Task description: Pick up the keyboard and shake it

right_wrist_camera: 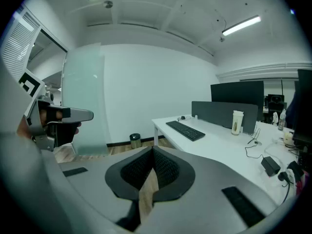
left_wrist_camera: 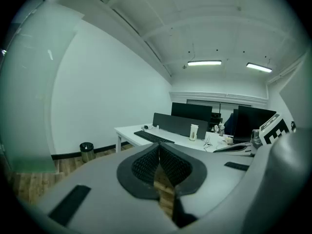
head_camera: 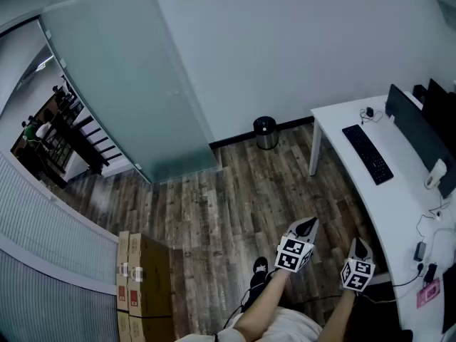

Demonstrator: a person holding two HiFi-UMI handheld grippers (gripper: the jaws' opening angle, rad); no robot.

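Cataloguing from the head view: one black keyboard (head_camera: 367,154) lies flat on the white desk (head_camera: 335,123), at about two o'clock from the grippers and well apart from them. A dark divider panel (head_camera: 413,130) stands just beyond it.

Left gripper (head_camera: 306,224): jaws pressed together, nothing between them. Right gripper (head_camera: 359,242): the same, closed and empty. Both hang over the wood floor, short of the desk.

Handling, as judged: the keyboard looks like a light, stiff plastic slab, long and thin, likely to twist if gripped at one end. Best taken by the case edge at both short ends, one gripper each, clear of the keys. Whether a cable trails from it cannot be told.

Writing: none legible. The cardboard boxes (head_camera: 146,276) at eight o'clock carry red labels, too small to read.
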